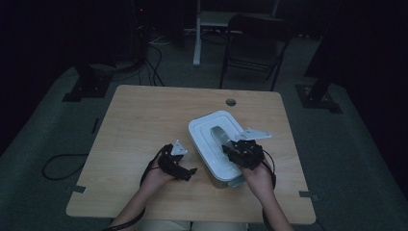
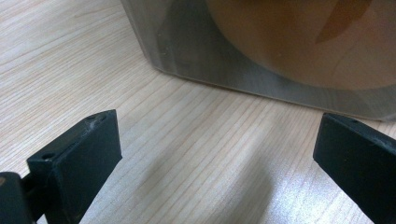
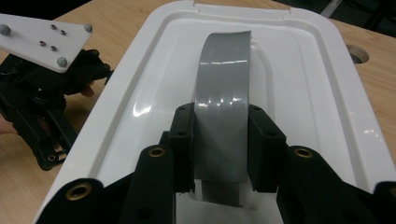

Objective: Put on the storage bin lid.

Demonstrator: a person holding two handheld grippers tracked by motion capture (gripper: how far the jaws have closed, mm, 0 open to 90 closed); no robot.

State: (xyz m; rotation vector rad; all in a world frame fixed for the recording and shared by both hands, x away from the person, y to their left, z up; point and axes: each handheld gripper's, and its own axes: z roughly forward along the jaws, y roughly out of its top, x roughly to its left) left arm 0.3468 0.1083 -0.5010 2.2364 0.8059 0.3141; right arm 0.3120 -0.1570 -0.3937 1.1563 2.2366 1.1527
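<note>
A storage box with a white lid (image 1: 211, 132) and a grey arched handle (image 3: 224, 79) stands on the wooden table (image 1: 144, 120), right of centre. My right gripper (image 3: 220, 144) is over the lid's near end, its black jaws shut on the grey handle (image 1: 220, 135). The box's translucent grey wall (image 2: 224, 51) fills the top of the left gripper view, with something tan inside. My left gripper (image 2: 215, 149) rests low on the table just left of the box (image 1: 180, 166), jaws open and wide apart with bare wood between them.
A round cable hole (image 1: 231, 102) sits near the table's far edge. A dark folding chair (image 1: 255, 43) and a white desk leg (image 1: 197, 38) stand beyond the table. A cable loop (image 1: 60, 166) lies on the floor at left.
</note>
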